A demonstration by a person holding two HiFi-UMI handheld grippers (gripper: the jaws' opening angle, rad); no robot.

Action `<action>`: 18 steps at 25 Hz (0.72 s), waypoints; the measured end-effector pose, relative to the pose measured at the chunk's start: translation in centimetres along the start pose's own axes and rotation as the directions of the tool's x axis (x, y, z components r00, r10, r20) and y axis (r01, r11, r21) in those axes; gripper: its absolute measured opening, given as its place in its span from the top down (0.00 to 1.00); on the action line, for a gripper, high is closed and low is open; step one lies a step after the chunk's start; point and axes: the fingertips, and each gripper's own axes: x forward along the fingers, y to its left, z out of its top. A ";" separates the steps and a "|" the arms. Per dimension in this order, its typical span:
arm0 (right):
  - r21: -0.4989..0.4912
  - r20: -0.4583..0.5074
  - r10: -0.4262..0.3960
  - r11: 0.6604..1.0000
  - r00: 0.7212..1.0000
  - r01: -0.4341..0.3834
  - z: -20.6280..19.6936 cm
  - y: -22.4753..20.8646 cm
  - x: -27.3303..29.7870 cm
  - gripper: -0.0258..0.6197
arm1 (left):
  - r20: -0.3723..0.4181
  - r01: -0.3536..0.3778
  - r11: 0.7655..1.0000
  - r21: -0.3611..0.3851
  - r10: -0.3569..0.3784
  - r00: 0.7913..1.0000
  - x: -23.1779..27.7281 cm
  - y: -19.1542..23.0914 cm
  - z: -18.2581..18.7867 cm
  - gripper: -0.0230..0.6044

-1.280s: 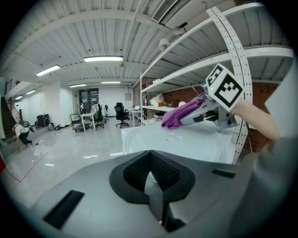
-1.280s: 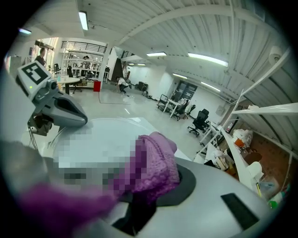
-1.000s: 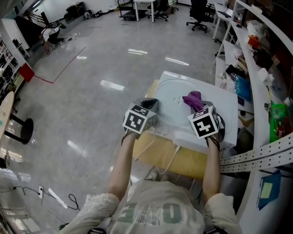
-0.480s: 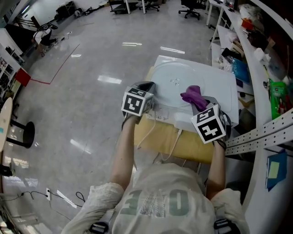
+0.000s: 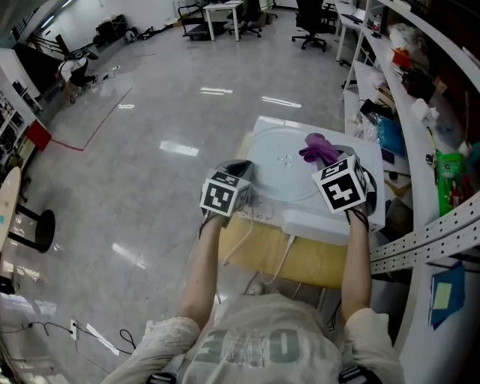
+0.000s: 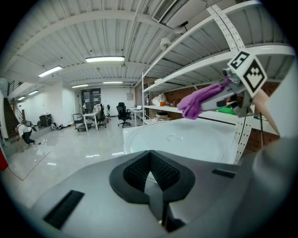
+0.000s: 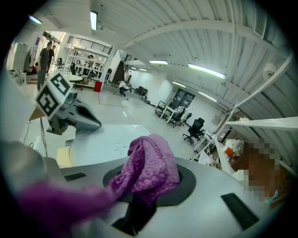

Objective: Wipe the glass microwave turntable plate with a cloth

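The round glass turntable plate (image 5: pixel 289 163) lies flat on a white box (image 5: pixel 330 225). My left gripper (image 5: pixel 244 174) is at the plate's near-left rim, and its jaws look shut on that rim (image 6: pixel 150 173). In the left gripper view the plate (image 6: pixel 186 139) spreads out ahead. My right gripper (image 5: pixel 330 159) is shut on a bunched purple cloth (image 5: pixel 318 147), held over the plate's right side. From the left gripper view the cloth (image 6: pixel 198 102) hangs a little above the glass. In the right gripper view the cloth (image 7: pixel 149 167) fills the jaws, with the plate (image 7: pixel 100 139) and left gripper (image 7: pixel 93 123) beyond.
The white box sits on a yellowish table (image 5: pixel 262 251) with white cables (image 5: pixel 287 251) trailing over its front edge. A perforated metal shelf rack (image 5: pixel 427 240) with cluttered shelves stands close on the right. Open grey floor lies to the left, with office chairs (image 5: pixel 307 11) far off.
My right gripper has carried the cloth away from me, from the plate's near right part to its far right side. The left gripper has stayed at the plate's left rim.
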 end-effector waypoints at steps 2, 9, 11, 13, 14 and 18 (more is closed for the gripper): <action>0.024 -0.006 -0.003 1.000 1.000 0.003 0.5 -1.6 2.1 0.88 | -0.005 0.010 1.000 -0.006 -0.010 1.000 0.2 -0.2 -0.1 0.96; 0.119 -0.181 0.089 0.991 0.979 -0.068 -3.4 -1.4 8.3 0.88 | -0.005 0.012 1.000 -0.003 -0.012 1.000 0.1 -0.2 -0.3 0.96; 0.094 -0.164 0.064 0.994 0.984 -0.049 -3.2 -1.6 8.4 0.88 | -0.005 0.012 1.000 0.001 -0.012 1.000 0.0 -0.2 -0.3 0.96; 0.094 -0.137 0.061 0.994 0.989 -0.048 -2.7 -1.4 8.3 0.88 | -0.004 0.011 1.000 0.002 -0.011 1.000 -0.1 -0.2 -0.2 0.96; 0.097 -0.135 0.062 0.994 0.989 -0.049 -2.6 -1.3 8.2 0.88 | -0.003 0.012 1.000 0.002 -0.012 1.000 -0.1 -0.2 -0.2 0.96; 0.113 -0.171 0.077 0.992 0.982 -0.058 -4.0 -0.4 7.2 0.88 | -0.003 0.006 1.000 0.002 -0.006 1.000 -0.3 -0.1 -0.2 0.96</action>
